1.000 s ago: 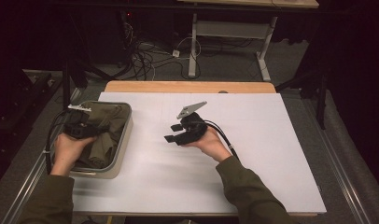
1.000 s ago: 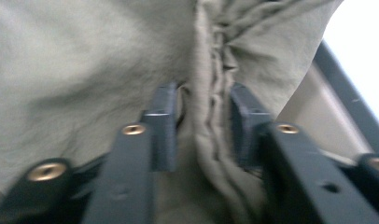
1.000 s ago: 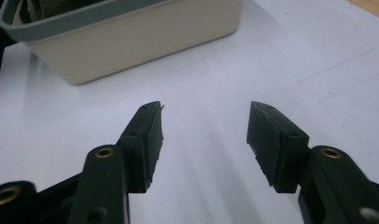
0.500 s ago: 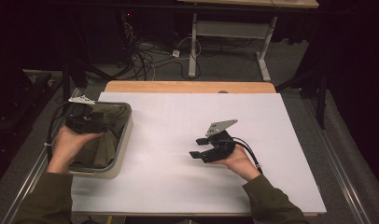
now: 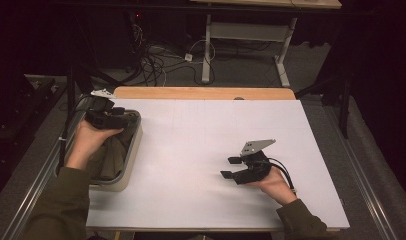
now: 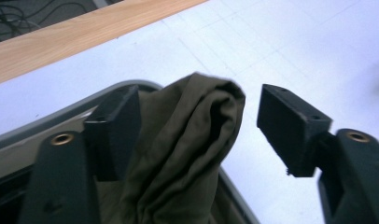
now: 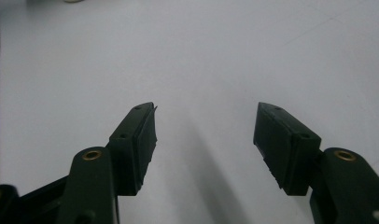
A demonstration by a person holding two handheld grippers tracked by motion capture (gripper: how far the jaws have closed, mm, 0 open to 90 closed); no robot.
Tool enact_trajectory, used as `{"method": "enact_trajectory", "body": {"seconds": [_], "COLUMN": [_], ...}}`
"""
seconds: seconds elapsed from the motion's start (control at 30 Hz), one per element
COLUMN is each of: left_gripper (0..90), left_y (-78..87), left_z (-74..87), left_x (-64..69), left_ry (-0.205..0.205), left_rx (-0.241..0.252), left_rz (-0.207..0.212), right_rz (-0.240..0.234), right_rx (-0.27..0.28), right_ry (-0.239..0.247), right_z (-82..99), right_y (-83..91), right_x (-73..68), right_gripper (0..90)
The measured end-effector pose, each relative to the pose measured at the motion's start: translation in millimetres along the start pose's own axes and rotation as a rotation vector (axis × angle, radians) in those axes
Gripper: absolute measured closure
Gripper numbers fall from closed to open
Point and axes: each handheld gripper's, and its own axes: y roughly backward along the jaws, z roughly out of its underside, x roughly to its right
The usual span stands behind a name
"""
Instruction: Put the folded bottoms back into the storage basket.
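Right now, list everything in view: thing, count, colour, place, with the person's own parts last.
Cloth: one, olive green, bunched in the bin at the table's left, a fold standing up between the left gripper's jaws.
Bin: one, grey, left edge of the table.
Table sheet: one, white, covering the tabletop.
Wooden strip: one, light brown, along the table's far edge.
Cables: several, dark and white, on the floor beyond the table.
Desk frame: one, pale grey, beyond the table.
Left gripper: one, black, over the bin, jaws apart around the fold, having just been closing.
Right gripper: one, black, above bare sheet on the right, jaws apart with nothing between.
Sleeves: two, olive, bottom edge.
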Motion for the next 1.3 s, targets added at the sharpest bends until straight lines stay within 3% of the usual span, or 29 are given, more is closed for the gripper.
{"method": "enact_trajectory", "body": {"seconds": [0.13, 0.2, 0.27, 0.4, 0.67, 0.9, 0.97, 1.13, 1.3], "left_gripper": [60.5, 73.9, 78.7, 80.2, 80.4, 80.3, 80.3, 80.1, 73.4], "left_y": [-3.8, -3.8, -3.5, -4.5, -20.0, -45.2, -53.4, -64.7, -64.2], "left_z": [-1.9, -2.1, -2.1, -1.0, 9.4, 27.0, 32.0, 38.1, 38.4], "left_x": [-3.5, -5.4, -9.6, -18.9, -42.8, -61.6, -64.8, -69.8, -69.5], "left_ry": [0.002, 0.010, 0.021, 0.043, 0.106, 0.128, 0.118, 0.142, 0.130], "left_rx": [0.018, 0.014, 0.003, -0.026, -0.103, -0.211, -0.260, -0.321, -0.320], "left_rz": [0.025, 0.003, -0.015, -0.079, -0.145, -0.149, -0.156, -0.140, -0.169], "right_rz": [0.011, 0.013, 0.018, 0.029, 0.042, 0.050, 0.050, 0.047, 0.047], "right_rx": [-0.005, -0.002, -0.005, -0.011, -0.012, -0.015, -0.014, -0.013, -0.011], "right_ry": [-0.014, -0.023, -0.031, -0.045, -0.045, -0.051, -0.055, -0.058, -0.059], "right_z": [7.3, 11.4, 15.1, 20.3, 23.6, 28.4, 30.2, 34.5, 39.9], "right_y": [5.5, 7.7, 9.6, 12.3, 15.2, 19.1, 20.7, 25.4, 30.4], "right_x": [0.0, 1.4, 2.4, 3.5, 4.7, 3.9, 3.5, 1.2, -1.8], "right_gripper": [40.2, 40.2, 40.2, 40.2, 40.5, 40.5, 40.6, 41.0, 41.0]}}
